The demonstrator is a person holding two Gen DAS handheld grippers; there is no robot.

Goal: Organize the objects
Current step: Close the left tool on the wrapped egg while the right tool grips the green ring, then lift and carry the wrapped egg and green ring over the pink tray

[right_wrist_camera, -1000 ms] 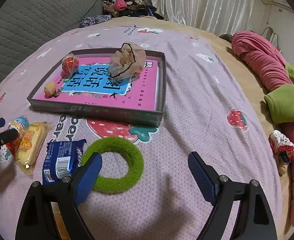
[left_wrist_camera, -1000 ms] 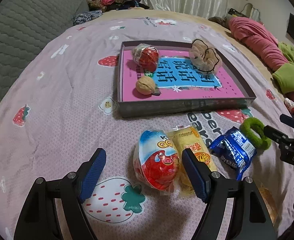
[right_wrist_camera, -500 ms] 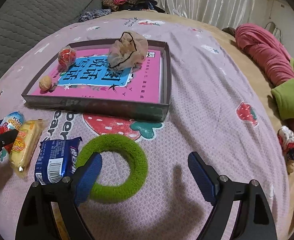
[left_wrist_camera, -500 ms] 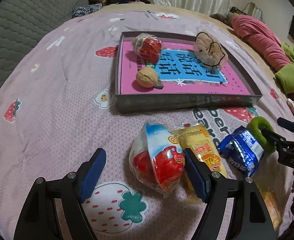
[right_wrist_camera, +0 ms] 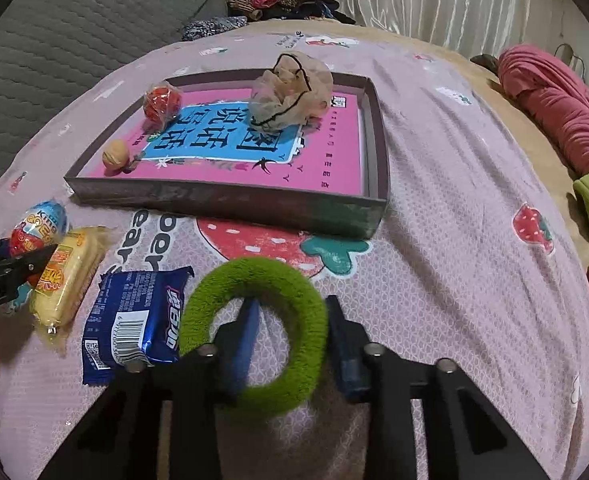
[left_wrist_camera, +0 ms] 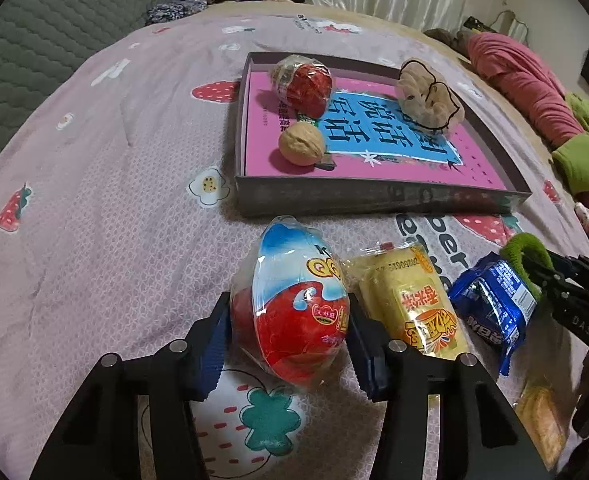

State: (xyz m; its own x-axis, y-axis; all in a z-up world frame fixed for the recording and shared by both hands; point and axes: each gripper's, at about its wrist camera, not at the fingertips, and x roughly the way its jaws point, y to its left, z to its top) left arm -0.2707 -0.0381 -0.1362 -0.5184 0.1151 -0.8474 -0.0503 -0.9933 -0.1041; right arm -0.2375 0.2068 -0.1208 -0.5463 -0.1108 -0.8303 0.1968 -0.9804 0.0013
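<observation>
My left gripper point(left_wrist_camera: 290, 344) is shut on a red, white and blue egg-shaped candy pack point(left_wrist_camera: 290, 304); the pack also shows in the right wrist view point(right_wrist_camera: 38, 228). My right gripper point(right_wrist_camera: 294, 340) is shut on the right side of a green fuzzy ring point(right_wrist_camera: 254, 332), one finger inside the ring and one outside. The ring's edge shows in the left wrist view point(left_wrist_camera: 522, 252). A grey tray point(left_wrist_camera: 374, 196) lined with a pink and blue book holds a second egg pack point(left_wrist_camera: 302, 84), a walnut point(left_wrist_camera: 300, 144) and a beige scrunchie point(left_wrist_camera: 430, 100).
A yellow snack pack point(left_wrist_camera: 410, 304) and a blue biscuit pack point(left_wrist_camera: 494, 300) lie on the pink strawberry bedspread between the two grippers. Red and green bedding point(right_wrist_camera: 554, 108) is piled at the right. A grey headboard point(right_wrist_camera: 74, 40) and clothes stand at the back.
My left gripper moved forward and shut on the egg pack. My right gripper moved forward and shut on the green ring's right side.
</observation>
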